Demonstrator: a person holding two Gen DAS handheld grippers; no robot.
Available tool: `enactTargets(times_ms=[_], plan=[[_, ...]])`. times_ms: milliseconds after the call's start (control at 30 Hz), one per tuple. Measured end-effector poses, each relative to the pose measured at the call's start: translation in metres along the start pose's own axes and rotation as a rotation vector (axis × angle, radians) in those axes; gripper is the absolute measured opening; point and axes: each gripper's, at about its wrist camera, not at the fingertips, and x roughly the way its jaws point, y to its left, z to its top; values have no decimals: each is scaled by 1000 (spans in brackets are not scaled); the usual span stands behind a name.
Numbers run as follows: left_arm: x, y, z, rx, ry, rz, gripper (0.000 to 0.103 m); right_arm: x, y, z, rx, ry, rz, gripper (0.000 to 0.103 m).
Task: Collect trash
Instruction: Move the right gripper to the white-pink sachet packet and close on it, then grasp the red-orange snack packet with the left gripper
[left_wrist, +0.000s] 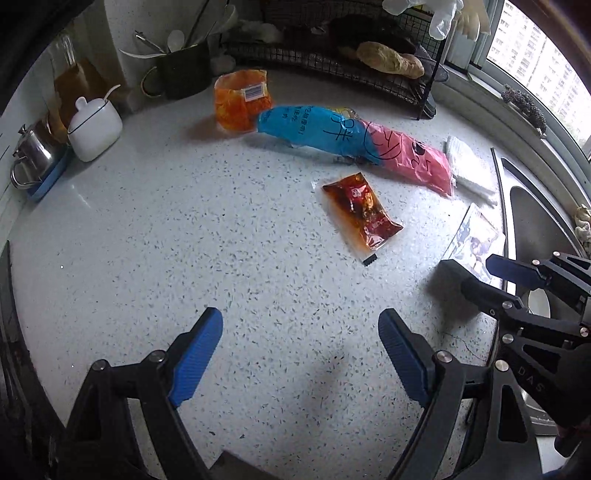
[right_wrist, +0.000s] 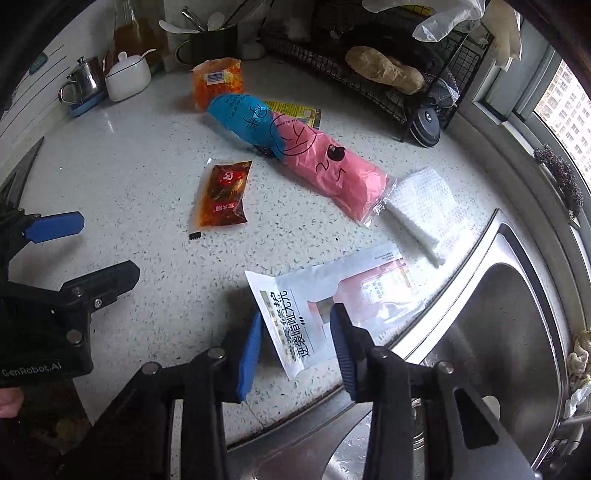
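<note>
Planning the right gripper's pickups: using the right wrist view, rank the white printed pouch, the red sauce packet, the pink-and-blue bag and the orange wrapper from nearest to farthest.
From the right gripper:
1. White printed pouch, between its open fingers, by the sink edge.
2. Red sauce packet, ahead and left.
3. Pink-and-blue bag, mid-counter.
4. Orange wrapper, at the back.

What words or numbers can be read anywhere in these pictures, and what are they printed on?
"GenRobot.AI": on the body of the left claw.
"DAS": on the arm of the right claw; the rest is cut off.
Large Chinese characters: on the white packet by the sink.
Handwritten black marks: on the blue and pink bag.
Barcode label on the orange bag and print on the red sauce packet: too blurred.
</note>
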Motion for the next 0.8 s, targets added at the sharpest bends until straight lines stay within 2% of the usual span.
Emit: enactTargets(times_ms=[67, 133, 300, 633, 800], plan=[[2, -1, 4, 0, 4, 0, 85, 1, -1, -1, 3, 6, 16, 20], [3, -3, 7, 5, 7, 5, 85, 4, -2, -1, 14, 20, 34, 7], [4, -9, 18, 3, 17, -8, 85, 1, -7, -1, 44, -3, 55, 3], [15, -19, 50, -48, 27, -29, 85, -9, -29, 10, 179, -26, 106, 3], [26, -22, 64, -40, 36, -22, 85, -5, -40, 20, 211, -35, 125, 3]])
